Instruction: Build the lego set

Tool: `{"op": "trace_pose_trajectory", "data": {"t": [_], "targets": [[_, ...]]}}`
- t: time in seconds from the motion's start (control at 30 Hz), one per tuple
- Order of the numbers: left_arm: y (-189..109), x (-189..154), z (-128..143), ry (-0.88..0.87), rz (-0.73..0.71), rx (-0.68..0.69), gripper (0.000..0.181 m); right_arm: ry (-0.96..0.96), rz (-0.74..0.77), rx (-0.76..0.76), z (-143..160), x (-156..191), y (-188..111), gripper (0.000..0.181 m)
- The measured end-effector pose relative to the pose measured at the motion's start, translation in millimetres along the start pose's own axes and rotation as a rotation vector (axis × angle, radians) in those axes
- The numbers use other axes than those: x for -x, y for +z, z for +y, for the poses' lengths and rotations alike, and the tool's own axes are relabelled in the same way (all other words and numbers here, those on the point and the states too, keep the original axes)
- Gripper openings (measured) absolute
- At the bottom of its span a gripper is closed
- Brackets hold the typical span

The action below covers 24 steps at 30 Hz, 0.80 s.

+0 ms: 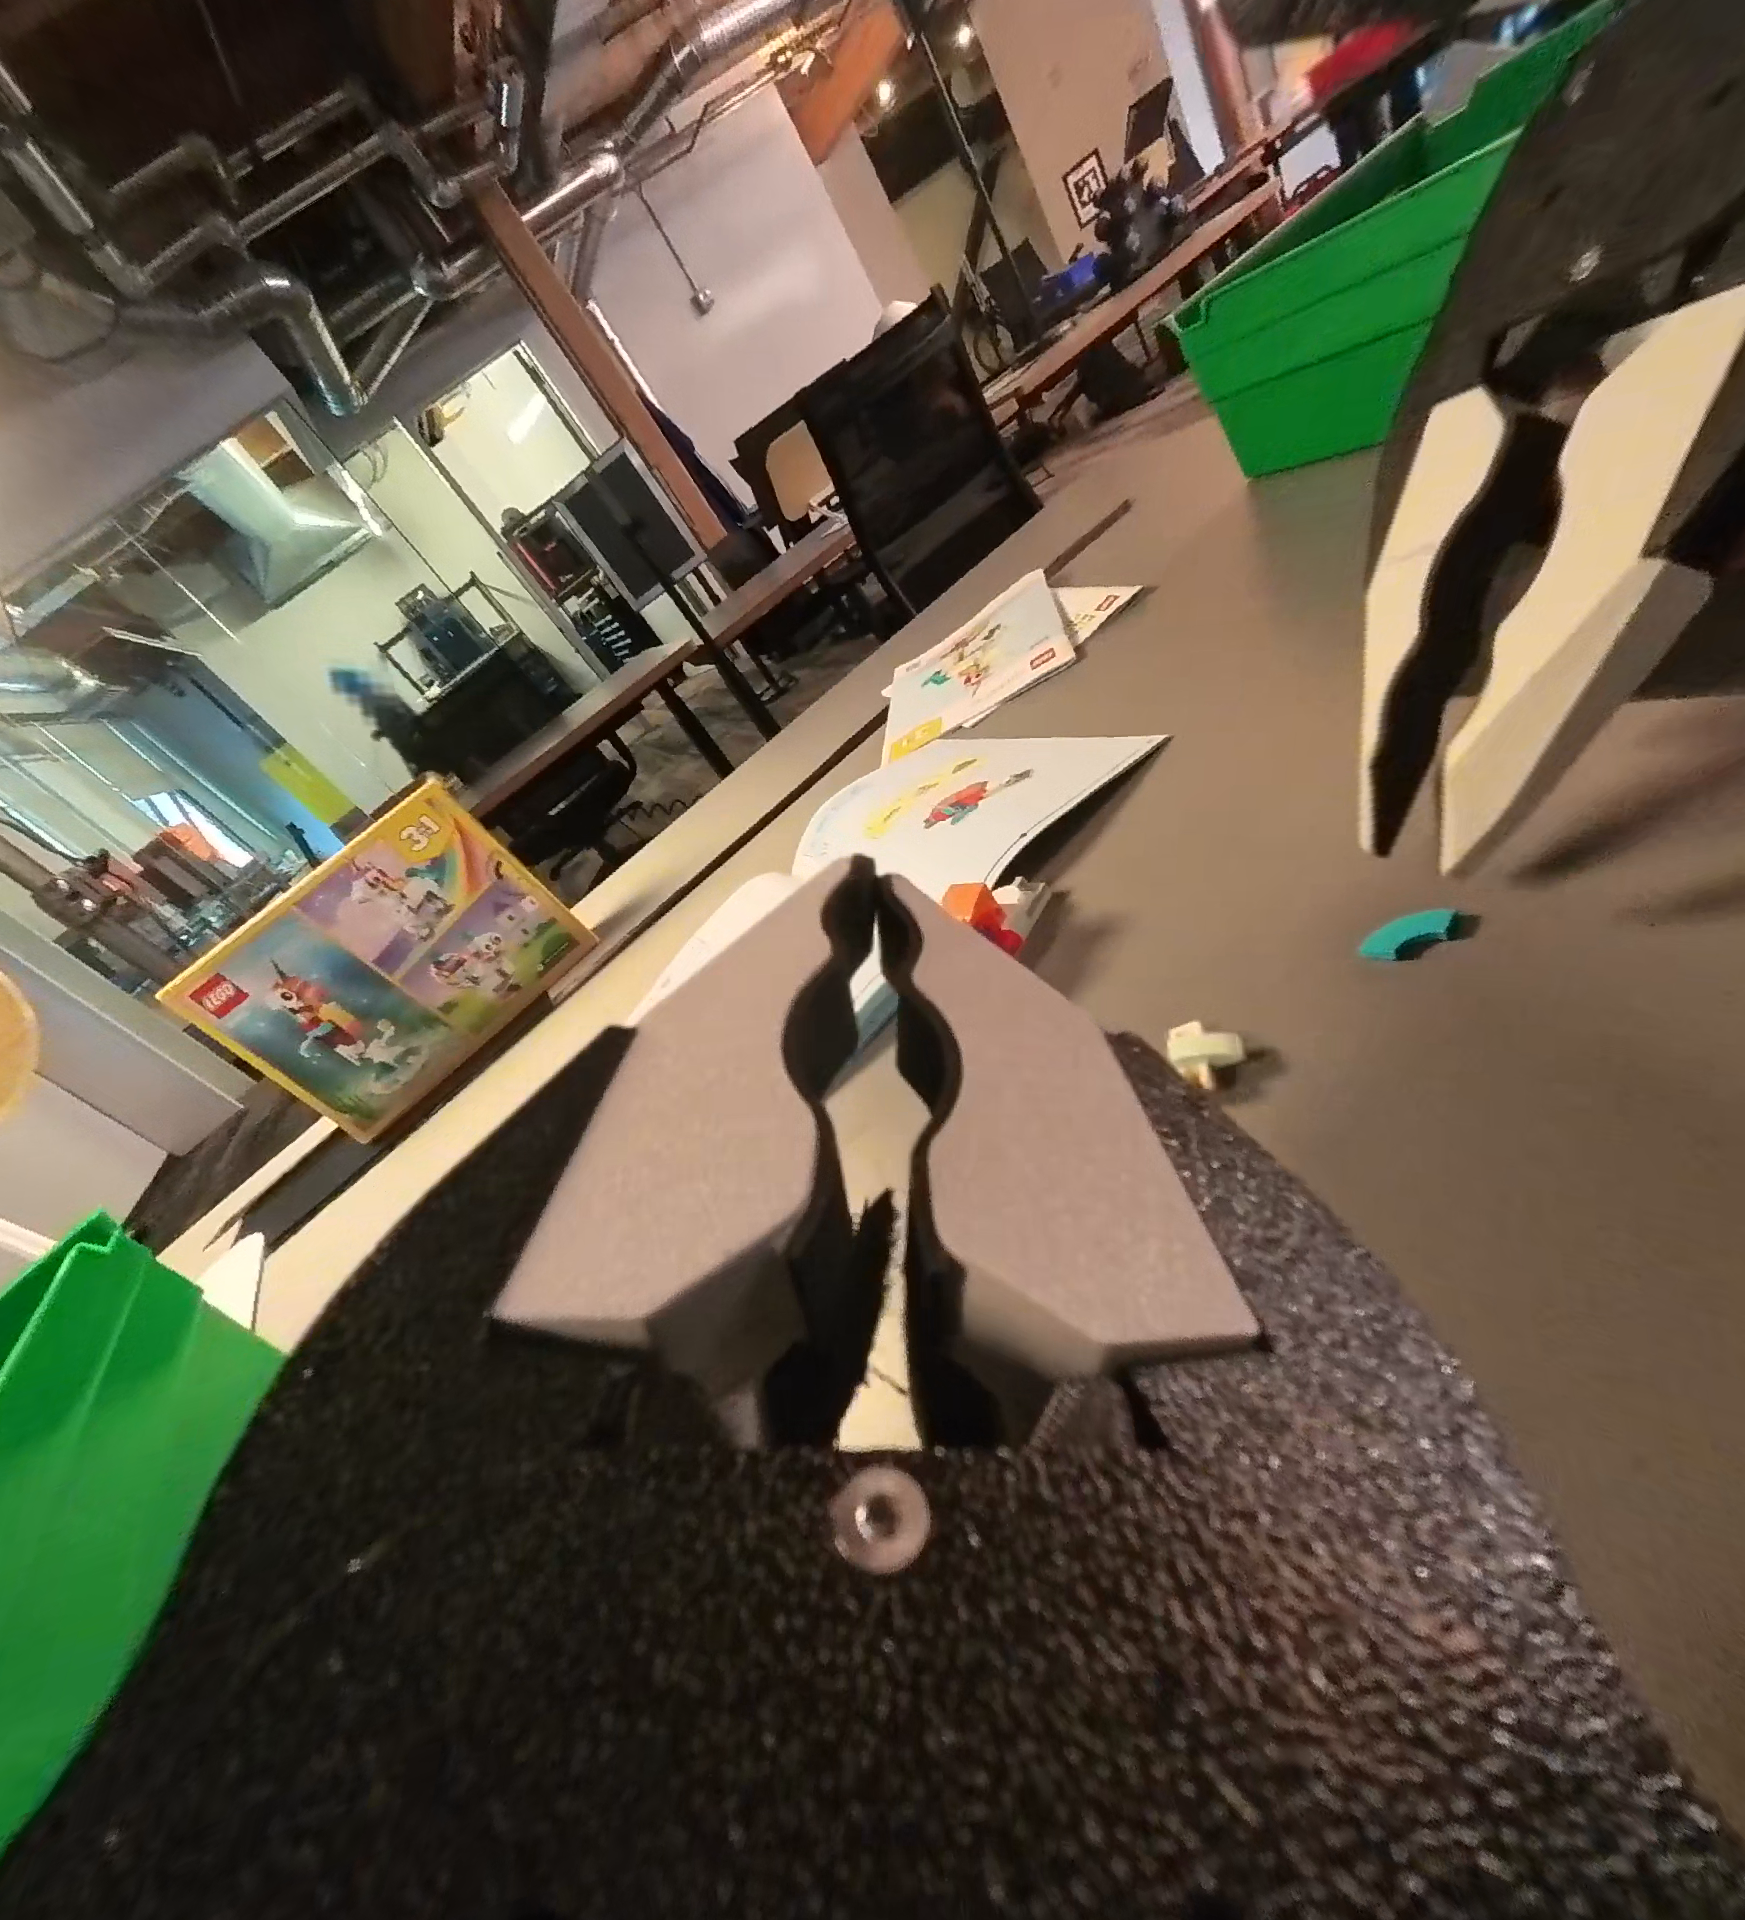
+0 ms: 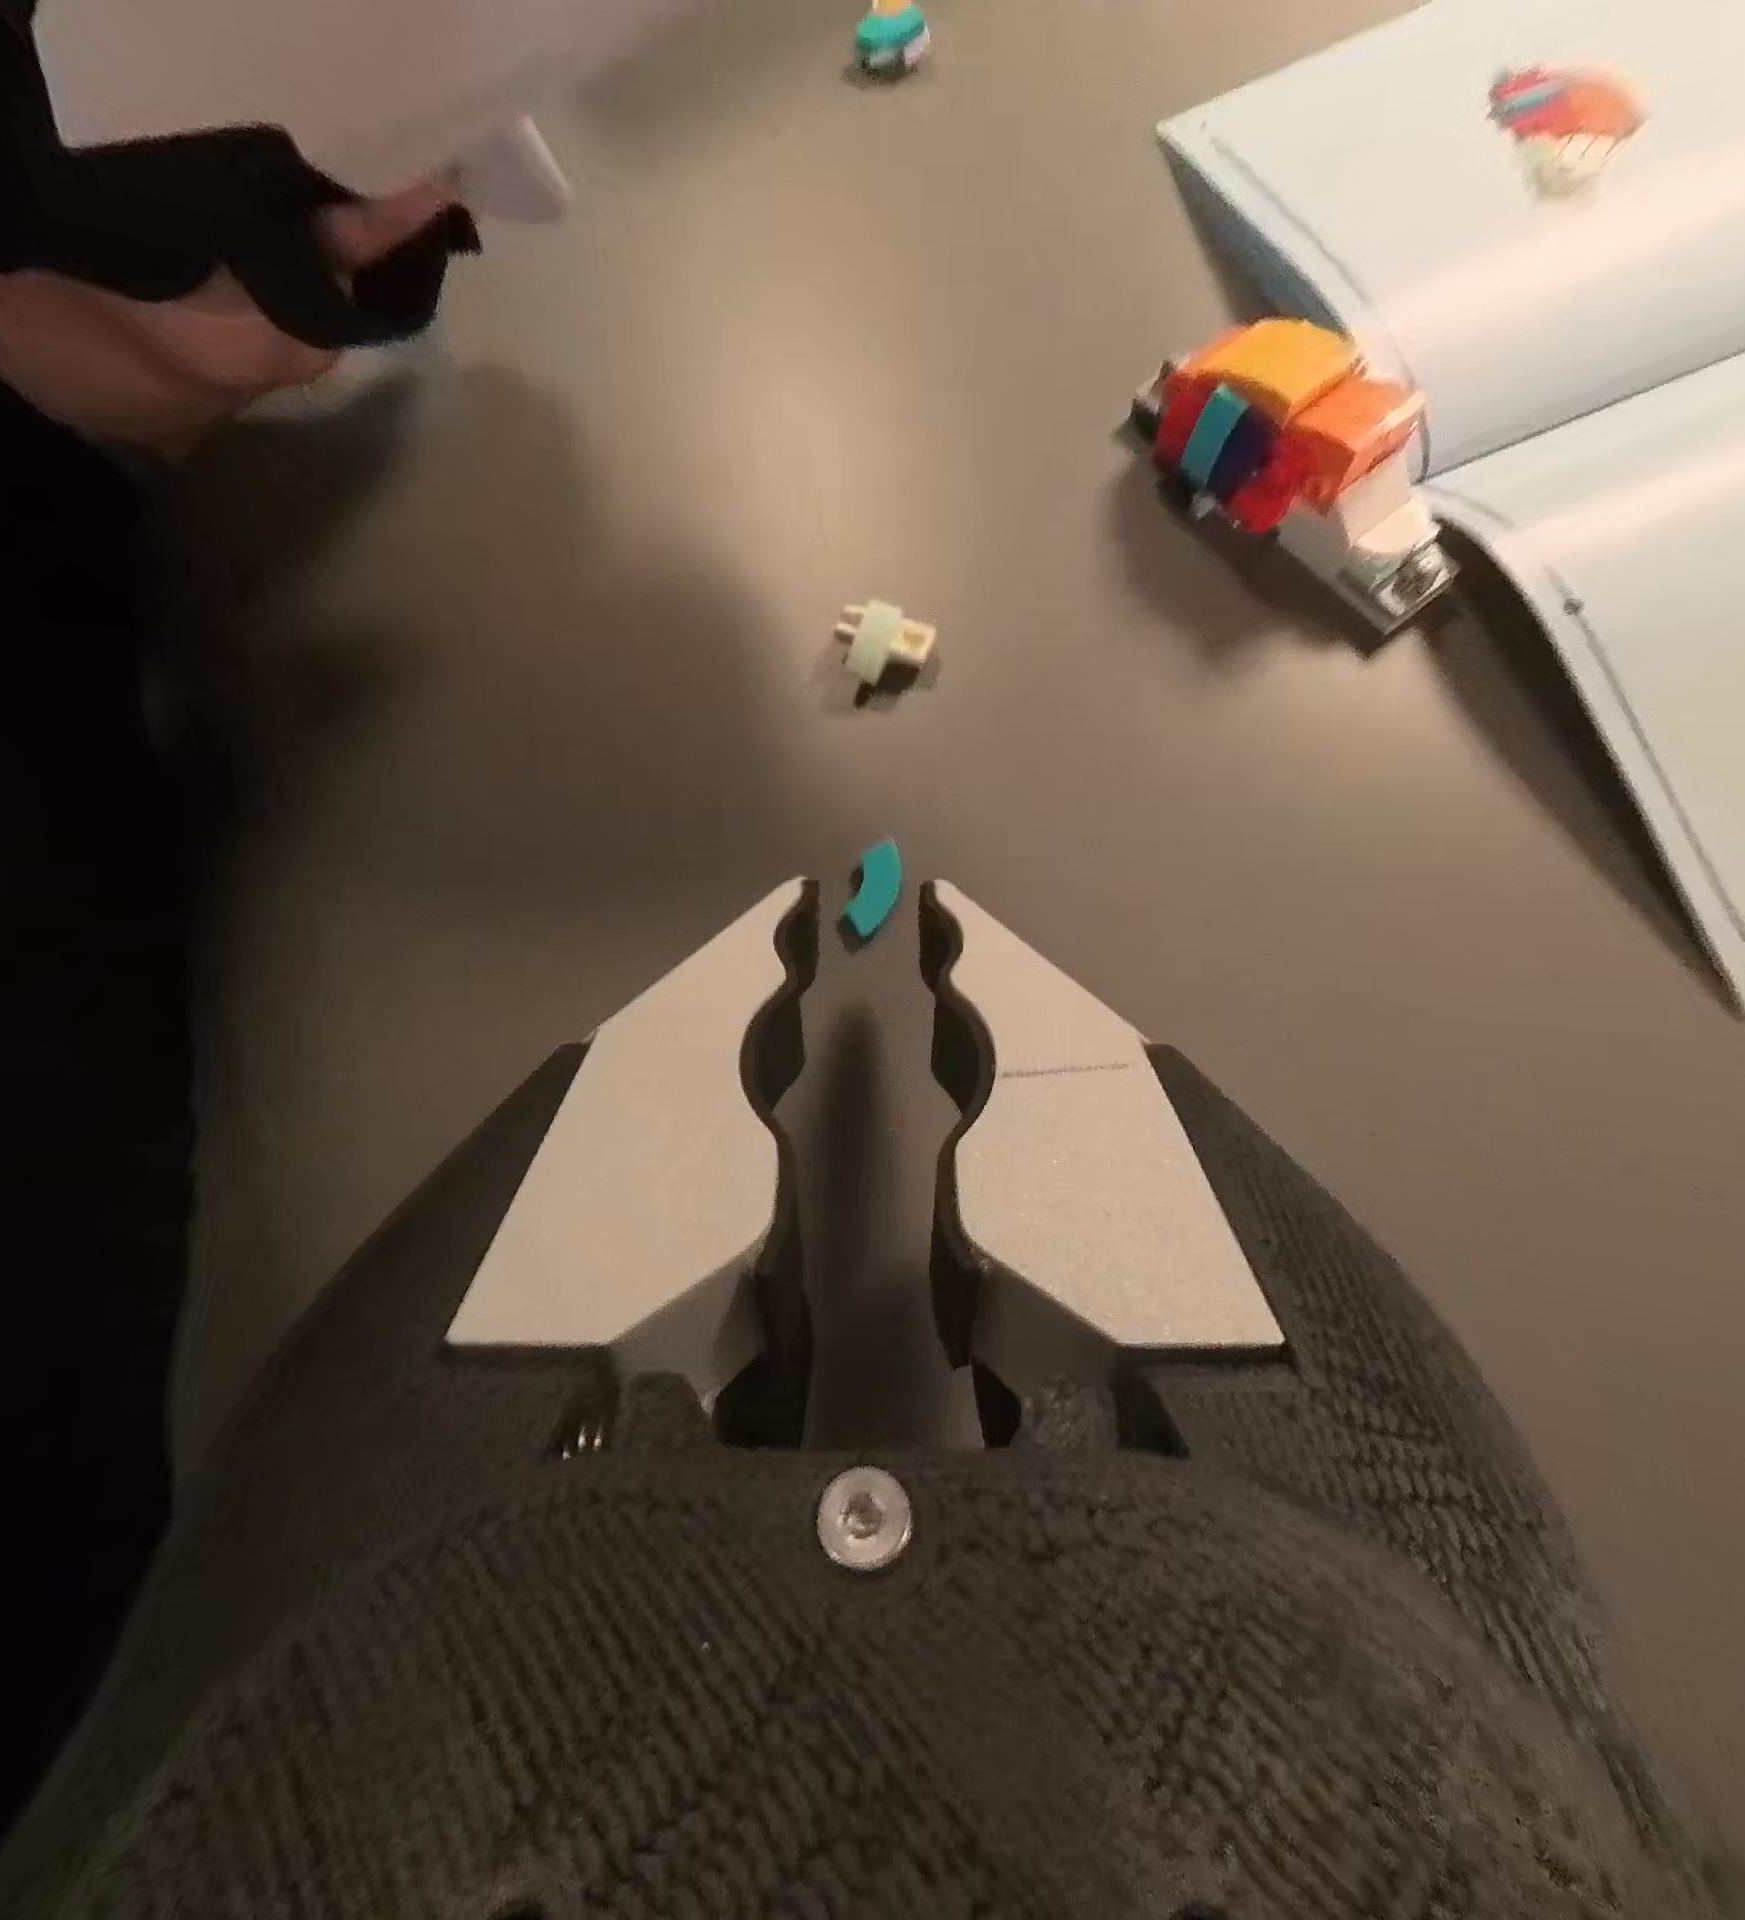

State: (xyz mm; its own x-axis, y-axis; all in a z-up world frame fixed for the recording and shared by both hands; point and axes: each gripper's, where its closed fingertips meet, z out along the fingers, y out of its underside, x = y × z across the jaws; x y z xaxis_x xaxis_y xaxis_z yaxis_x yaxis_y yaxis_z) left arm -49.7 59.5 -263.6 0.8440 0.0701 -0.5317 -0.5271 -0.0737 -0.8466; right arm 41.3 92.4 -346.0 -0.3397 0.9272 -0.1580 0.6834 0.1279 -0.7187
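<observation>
My right gripper [image 2: 868, 902] is open and points down at the grey table [image 2: 639, 468]. A small teal curved piece [image 2: 873, 894] lies on the table between its fingertips. In the left wrist view the right gripper [image 1: 1408, 847] hovers just above that teal piece [image 1: 1419, 932]. A small cream and pale green piece [image 2: 883, 644] lies farther ahead. The partly built orange, red and white model [image 2: 1283, 447] rests by the open instruction booklet [image 2: 1574, 260]. My left gripper [image 1: 873, 883] is shut and empty, low over the table, pointing toward the model [image 1: 993, 920].
A gloved hand [image 2: 172, 239] holds the left gripper at the upper left. Another teal piece [image 2: 894, 36] lies far ahead. The set's box [image 1: 380, 956] stands at the table edge, with more booklets [image 1: 993, 655] behind. Green bins stand at the back right [image 1: 1346, 343] and near left [image 1: 37, 1455]. The gap from one gripper's tips to the other's is roughly 12 centimeters.
</observation>
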Motion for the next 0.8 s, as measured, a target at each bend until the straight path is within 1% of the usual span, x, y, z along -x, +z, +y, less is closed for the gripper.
{"op": "trace_pose_trajectory", "data": {"t": [0.07,0.17,0.27,0.37,0.43,0.5,0.57,0.63,0.73,0.8], "targets": [[0,2,3,-0.023,-0.001,0.005,0.0,-0.027,0.031,-0.037,-9,-2,2,0.017],[0,6,8,-0.04,-0.016,0.015,0.0,-0.054,0.086,-0.071,-24,-7,14,0.017],[-2,11,10,-0.064,-0.034,0.007,0.0,-0.037,0.081,-0.026,-26,-5,32,0.02],[-5,14,12,-0.087,-0.044,-0.003,0.0,-0.123,0.089,0.008,-24,-9,41,0.024],[-6,16,12,-0.107,-0.04,-0.016,0.0,-0.203,0.035,-0.031,-29,-6,44,0.027],[-5,17,13,-0.124,-0.036,-0.018,0.0,-0.241,-0.023,-0.054,-33,-4,46,0.029],[-5,17,15,-0.135,-0.034,-0.016,0.0,-0.267,-0.062,-0.036,-33,-4,49,0.028],[-5,18,15,-0.144,-0.032,-0.021,0.0,-0.303,-0.07,0.003,-30,-7,51,0.024],[-6,17,14,-0.166,-0.02,-0.029,0.0,-0.331,-0.099,0.017,-31,-8,54,0.021],[-5,14,14,-0.195,0.012,-0.029,0.0,-0.349,-0.127,0.017,-32,-6,55,0.022]]}}
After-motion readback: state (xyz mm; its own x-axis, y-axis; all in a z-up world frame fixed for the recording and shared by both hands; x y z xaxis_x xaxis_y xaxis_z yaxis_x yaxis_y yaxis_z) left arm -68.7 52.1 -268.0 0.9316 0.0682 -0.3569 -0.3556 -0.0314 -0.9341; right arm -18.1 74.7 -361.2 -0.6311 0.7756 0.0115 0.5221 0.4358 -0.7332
